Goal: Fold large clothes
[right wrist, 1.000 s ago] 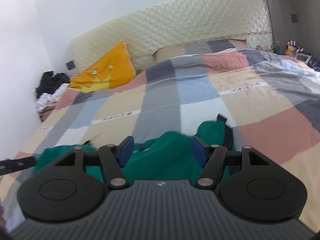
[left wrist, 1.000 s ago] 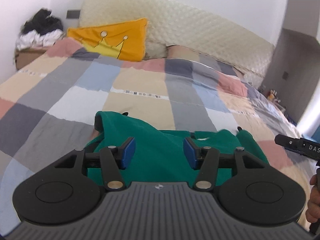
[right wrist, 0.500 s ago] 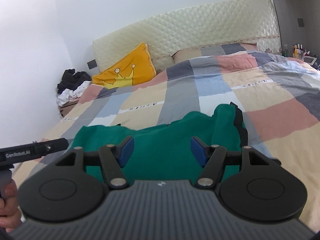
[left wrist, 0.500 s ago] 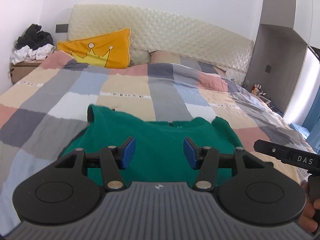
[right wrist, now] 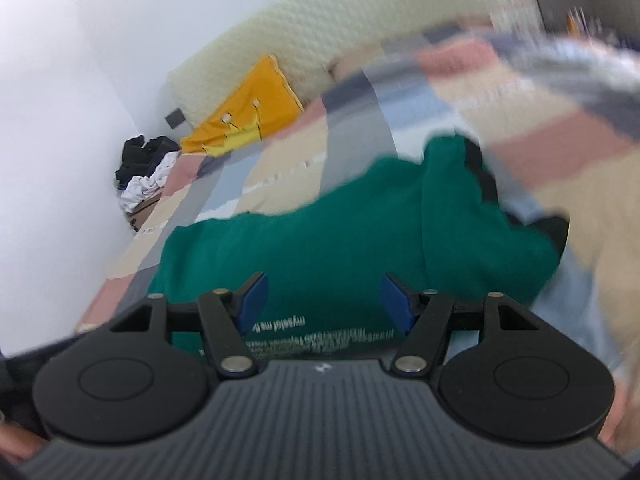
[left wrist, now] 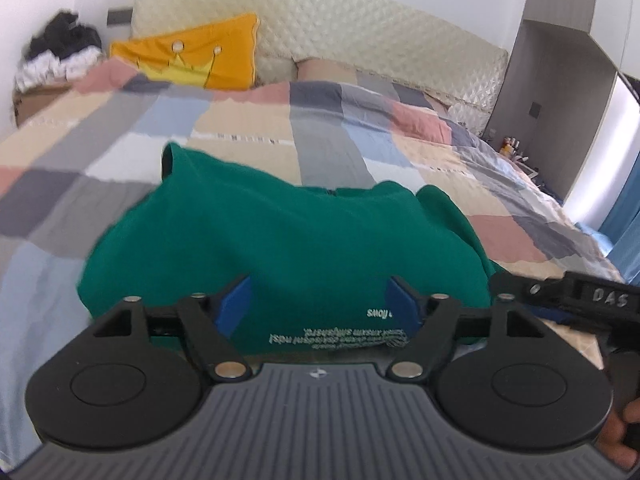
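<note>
A green T-shirt point(left wrist: 288, 240) with white printed lettering lies spread on the checked bedspread point(left wrist: 240, 128), collar toward the headboard. It also shows in the right wrist view point(right wrist: 320, 240), blurred, with a black-edged sleeve at the right. My left gripper point(left wrist: 322, 306) is open and empty, just above the shirt's near part with the lettering. My right gripper point(right wrist: 322, 300) is open and empty over the same near part. The right gripper's body point(left wrist: 580, 300) shows at the right of the left wrist view.
A yellow crown cushion point(left wrist: 200, 60) leans on the quilted cream headboard point(left wrist: 360, 40). A pile of black and white clothes point(left wrist: 56, 56) sits on a box at the far left. A grey wardrobe point(left wrist: 560, 80) stands at the right.
Both grippers have moved down and closer to the shirt, whose printed lettering now shows between the fingers. The right wrist view has tilted and blurred. Both stay open.
</note>
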### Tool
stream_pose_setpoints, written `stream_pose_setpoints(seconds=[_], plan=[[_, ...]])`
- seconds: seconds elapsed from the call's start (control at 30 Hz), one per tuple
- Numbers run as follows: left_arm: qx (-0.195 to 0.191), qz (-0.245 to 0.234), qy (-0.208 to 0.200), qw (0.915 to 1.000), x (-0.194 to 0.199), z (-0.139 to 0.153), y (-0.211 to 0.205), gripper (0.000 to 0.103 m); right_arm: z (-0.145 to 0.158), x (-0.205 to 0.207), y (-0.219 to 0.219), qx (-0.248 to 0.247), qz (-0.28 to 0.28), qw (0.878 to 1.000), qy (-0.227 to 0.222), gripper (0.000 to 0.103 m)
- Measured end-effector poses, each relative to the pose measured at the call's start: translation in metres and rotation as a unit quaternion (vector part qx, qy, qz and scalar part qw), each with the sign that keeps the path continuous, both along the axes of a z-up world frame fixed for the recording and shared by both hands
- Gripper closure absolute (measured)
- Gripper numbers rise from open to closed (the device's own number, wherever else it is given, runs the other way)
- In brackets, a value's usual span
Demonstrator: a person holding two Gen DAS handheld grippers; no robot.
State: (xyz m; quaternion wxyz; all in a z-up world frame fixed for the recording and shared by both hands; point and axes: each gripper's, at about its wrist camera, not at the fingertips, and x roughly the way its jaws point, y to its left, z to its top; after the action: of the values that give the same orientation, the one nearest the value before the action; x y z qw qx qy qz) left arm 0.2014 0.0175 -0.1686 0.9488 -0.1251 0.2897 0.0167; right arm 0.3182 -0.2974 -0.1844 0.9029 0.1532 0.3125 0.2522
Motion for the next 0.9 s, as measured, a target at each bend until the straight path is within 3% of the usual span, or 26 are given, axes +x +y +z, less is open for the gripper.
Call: stream_pose_setpoints(seconds=[0.17,0.33,0.4,0.47,0.57,0.73,0.9], plan=[[-0.049,0.021,0.017,0.9984,0.011,-0.011,0.018,0.011,-0.024,0.018,-0.008,0.043,-0.015,0.995,0.086,0.036],[-0.097,0.055,0.043,0.9929,0.021,-0.029,0.039,0.010,-0.051,0.036,-0.018,0.128,-0.007,0.974,0.188,0.035],[-0.118,0.053,0.053,0.9902,0.025,-0.035,0.045,0.010,-0.060,0.039,-0.016,0.144,-0.006,0.967,0.210,0.031],[-0.130,0.056,0.062,0.9880,0.028,-0.039,0.049,0.010,-0.064,0.039,-0.016,0.169,-0.013,0.962,0.214,0.009],[-0.163,0.059,0.068,0.9825,0.030,-0.046,0.057,0.010,-0.071,0.042,-0.016,0.198,-0.026,0.952,0.232,0.010],[-0.247,0.070,0.075,0.9636,0.034,-0.062,0.073,0.008,-0.094,0.055,-0.012,0.246,-0.057,0.927,0.279,0.009],[-0.351,0.086,0.081,0.9290,0.037,-0.084,0.093,0.007,-0.111,0.064,0.001,0.313,-0.061,0.899,0.299,0.008]])
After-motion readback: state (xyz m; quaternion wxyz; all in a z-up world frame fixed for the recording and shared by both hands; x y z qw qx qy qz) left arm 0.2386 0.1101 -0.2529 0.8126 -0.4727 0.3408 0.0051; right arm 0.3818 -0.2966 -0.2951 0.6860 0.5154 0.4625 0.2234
